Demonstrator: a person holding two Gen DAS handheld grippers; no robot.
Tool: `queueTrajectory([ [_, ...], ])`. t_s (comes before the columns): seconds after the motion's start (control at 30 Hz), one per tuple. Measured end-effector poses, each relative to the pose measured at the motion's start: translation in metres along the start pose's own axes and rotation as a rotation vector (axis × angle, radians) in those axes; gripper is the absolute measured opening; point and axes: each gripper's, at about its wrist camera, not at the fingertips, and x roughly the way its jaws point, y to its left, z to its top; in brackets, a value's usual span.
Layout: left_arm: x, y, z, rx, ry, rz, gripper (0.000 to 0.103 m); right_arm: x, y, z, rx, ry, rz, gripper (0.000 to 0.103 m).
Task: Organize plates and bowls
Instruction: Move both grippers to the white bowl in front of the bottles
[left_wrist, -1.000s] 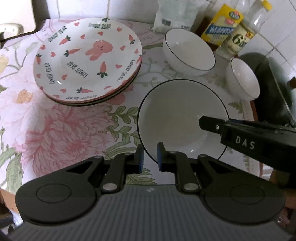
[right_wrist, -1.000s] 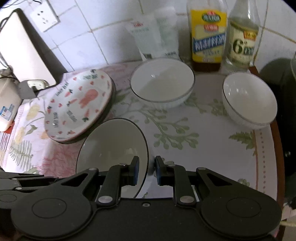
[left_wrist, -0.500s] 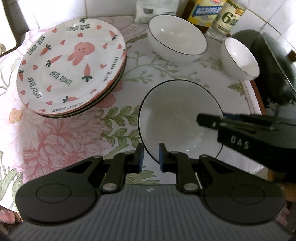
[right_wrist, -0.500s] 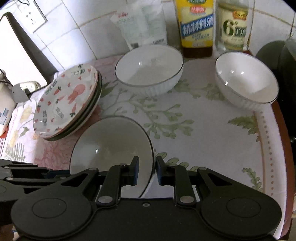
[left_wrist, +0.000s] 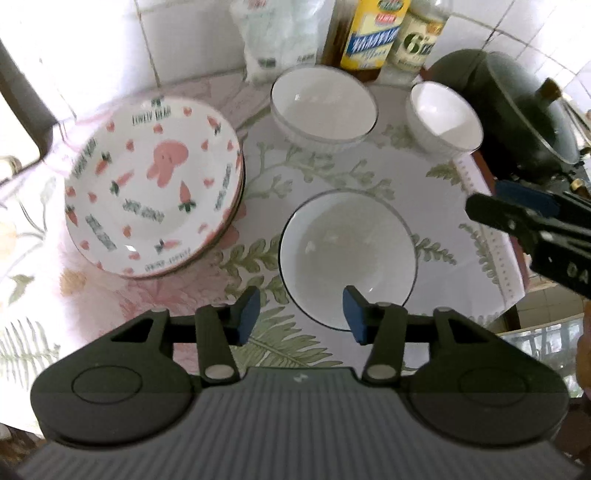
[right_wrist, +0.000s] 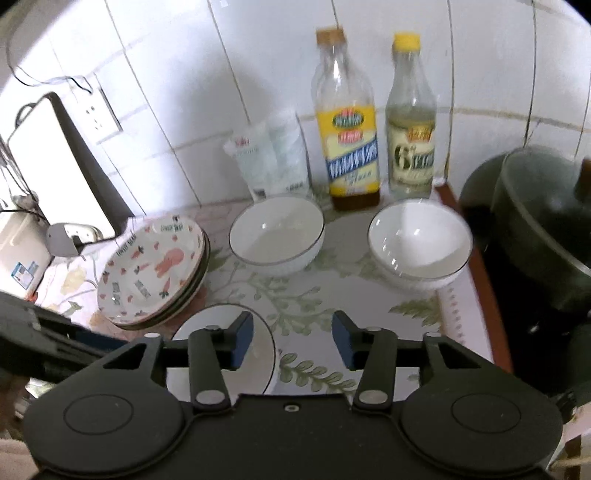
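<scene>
The black-rimmed plate (left_wrist: 348, 258) is seen just ahead of the left gripper (left_wrist: 301, 310), whose fingers are spread wide, empty. Glazed ceramic is judged slippery, breakable; its rim should be pinched.

My table's got a floral tablecloth (left_wrist: 317, 177) over it. Sitting on that: a stack of bunny-and-carrot plates (left_wrist: 153, 184), three white bowls (left_wrist: 347, 258) (left_wrist: 323, 107) (left_wrist: 443, 118), plus a plastic bag (right_wrist: 271, 158) and two bottles (right_wrist: 349, 147) (right_wrist: 412, 140) along the tiled wall.

Home kitchen: tiled wall (right_wrist: 177, 110), condiment bottles (right_wrist: 349, 147).
</scene>
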Motion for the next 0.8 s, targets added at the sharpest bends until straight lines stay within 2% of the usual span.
queueTrajectory([
  [0.1,-0.019,-0.008,0.004,0.045,-0.044,0.014,0.053,-0.018,-0.001,0.002,-0.033,-0.04,0.026,0.063],
  [0.3,-0.051,-0.027,0.013,0.107,-0.117,0.001,0.062,-0.048,-0.001,0.008,-0.092,-0.108,0.014,0.075],
  [0.33,-0.054,-0.03,0.014,0.115,-0.126,-0.001,0.063,-0.051,-0.002,0.009,-0.099,-0.116,0.009,0.078],
  [0.37,-0.058,-0.032,0.016,0.123,-0.134,-0.007,0.064,-0.054,-0.003,0.01,-0.109,-0.127,0.003,0.086],
  [0.43,-0.063,-0.037,0.018,0.135,-0.147,-0.02,0.065,-0.059,-0.005,0.011,-0.137,-0.15,-0.009,0.092],
  [0.63,-0.071,-0.045,0.031,0.141,-0.191,-0.06,0.07,-0.053,-0.019,0.017,-0.208,-0.152,-0.063,0.093],
  [0.8,-0.07,-0.059,0.05,0.114,-0.247,-0.081,0.07,-0.033,-0.041,0.023,-0.223,-0.147,-0.057,0.095],
])
